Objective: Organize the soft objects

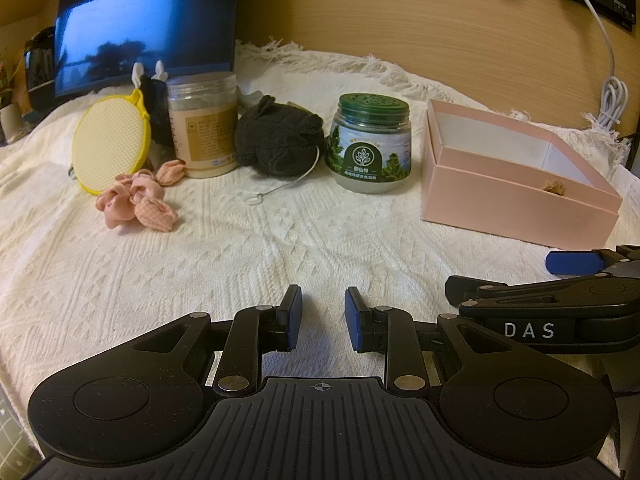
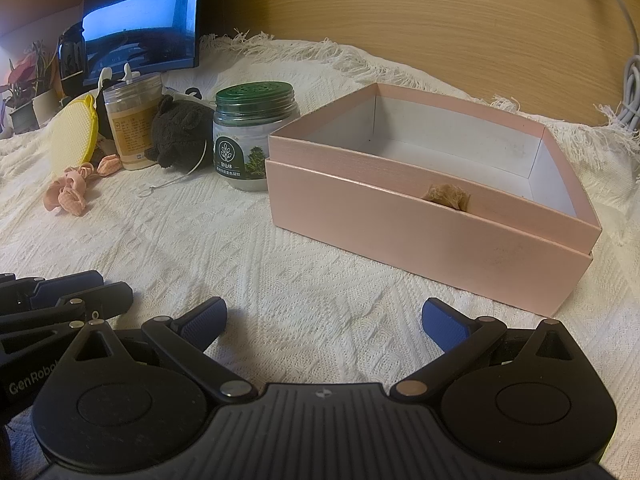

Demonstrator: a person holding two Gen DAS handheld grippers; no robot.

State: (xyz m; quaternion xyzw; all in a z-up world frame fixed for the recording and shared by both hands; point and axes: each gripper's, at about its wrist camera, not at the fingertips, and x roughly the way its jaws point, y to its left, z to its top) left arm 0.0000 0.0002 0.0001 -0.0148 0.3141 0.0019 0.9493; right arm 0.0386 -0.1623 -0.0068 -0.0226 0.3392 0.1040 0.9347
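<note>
Knit-textured white cloth (image 1: 240, 248), rectangular pink box (image 2: 420, 232)

Both pictures are dim and look yellow, like warm lamp light in a room. The screen (image 1: 148, 32) at the back glows blue and shows a glare. Soft dark shadows lie on the white cloth (image 1: 248, 248) under the left tongs (image 1: 323, 316) and the right tongs (image 2: 324, 322). Straight lines bend near the edges, and the corners turn black. The far plants (image 2: 24, 80) look blurry, perhaps out of focus.
</note>
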